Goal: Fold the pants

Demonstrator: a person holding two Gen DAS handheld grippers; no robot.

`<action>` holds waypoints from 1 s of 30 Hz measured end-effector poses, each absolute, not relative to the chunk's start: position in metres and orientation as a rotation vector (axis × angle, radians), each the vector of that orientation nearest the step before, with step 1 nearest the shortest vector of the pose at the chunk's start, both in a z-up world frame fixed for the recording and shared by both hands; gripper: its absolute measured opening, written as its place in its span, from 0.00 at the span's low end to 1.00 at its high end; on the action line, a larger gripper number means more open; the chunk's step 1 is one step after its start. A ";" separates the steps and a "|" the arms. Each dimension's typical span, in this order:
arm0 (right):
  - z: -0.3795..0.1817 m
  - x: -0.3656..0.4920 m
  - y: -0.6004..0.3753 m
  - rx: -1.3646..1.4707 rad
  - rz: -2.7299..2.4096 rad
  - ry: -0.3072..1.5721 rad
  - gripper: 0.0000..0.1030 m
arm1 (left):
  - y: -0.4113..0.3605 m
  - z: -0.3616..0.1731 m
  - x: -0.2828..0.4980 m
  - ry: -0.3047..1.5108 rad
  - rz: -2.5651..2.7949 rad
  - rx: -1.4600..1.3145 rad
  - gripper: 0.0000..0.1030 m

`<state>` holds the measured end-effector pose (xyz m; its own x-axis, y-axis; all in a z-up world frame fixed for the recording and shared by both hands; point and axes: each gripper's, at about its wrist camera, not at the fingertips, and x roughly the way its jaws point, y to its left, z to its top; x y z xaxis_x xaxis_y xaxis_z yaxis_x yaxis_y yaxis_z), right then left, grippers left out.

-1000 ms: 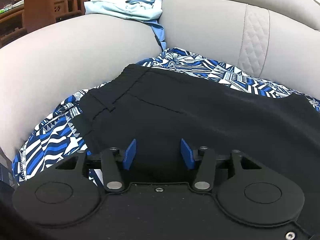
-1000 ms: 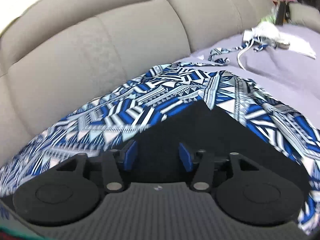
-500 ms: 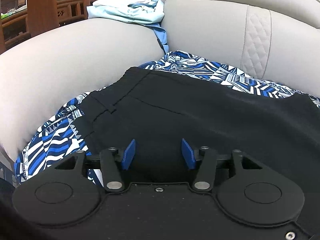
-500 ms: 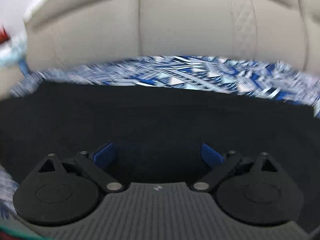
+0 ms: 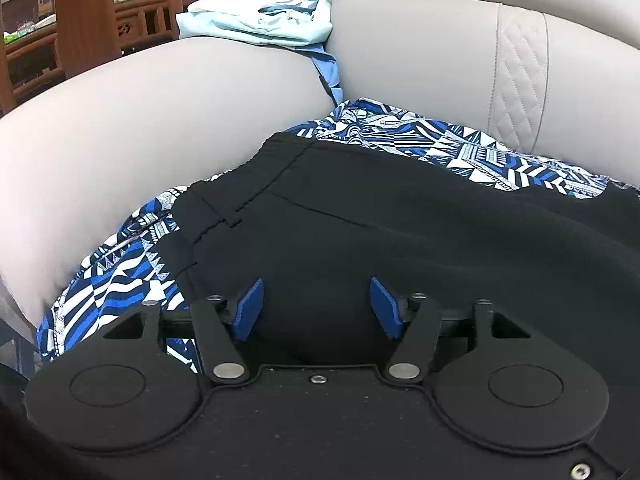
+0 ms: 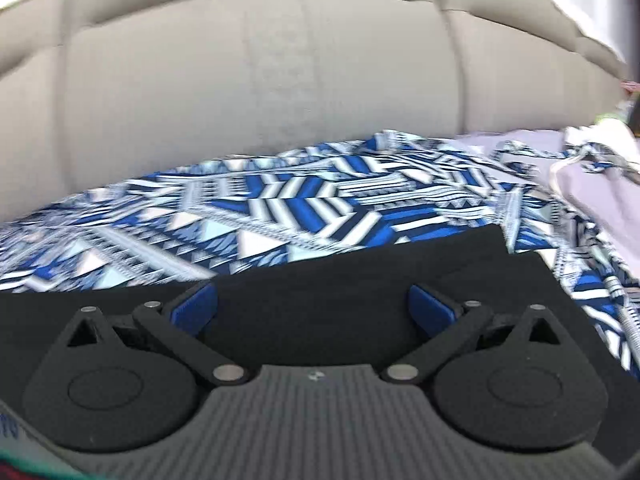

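Black pants (image 5: 400, 232) lie flat on a blue-and-white patterned cloth (image 5: 120, 272) on the sofa seat, waistband toward the left armrest. My left gripper (image 5: 316, 308) hovers just above the pants near the waistband, jaws open and empty. In the right wrist view the pants' folded leg end (image 6: 360, 280) lies under my right gripper (image 6: 312, 308), whose jaws are wide open with nothing between them. The patterned cloth (image 6: 280, 208) spreads beyond the pants' far edge.
The beige sofa backrest (image 6: 280, 80) and armrest (image 5: 140, 120) border the seat. Light blue clothes (image 5: 260, 24) lie on top of the armrest. A lilac garment with a cord (image 6: 592, 184) lies to the right. Wooden furniture (image 5: 80, 20) stands behind the armrest.
My right gripper opened wide and swung across the pants, now facing the backrest near the leg end. My left gripper stayed open and sank slightly over the waistband area.
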<state>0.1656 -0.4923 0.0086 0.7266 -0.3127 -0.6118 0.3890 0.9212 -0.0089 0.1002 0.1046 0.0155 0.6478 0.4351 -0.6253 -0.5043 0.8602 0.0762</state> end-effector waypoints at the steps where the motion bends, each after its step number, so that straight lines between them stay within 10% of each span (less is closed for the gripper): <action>1: 0.009 0.166 -0.493 0.132 -0.404 0.653 1.00 | 0.104 0.016 0.101 0.684 0.539 -0.107 0.59; 30: 0.014 -0.074 -0.585 0.890 -0.641 0.444 0.88 | 0.115 0.014 0.106 0.685 0.551 -0.126 0.75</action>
<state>-0.0741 -0.5852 0.0138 0.7300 -0.3257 -0.6009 0.6770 0.4655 0.5701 0.1065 0.1147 0.0144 0.6382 0.4413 -0.6308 -0.5221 0.8503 0.0667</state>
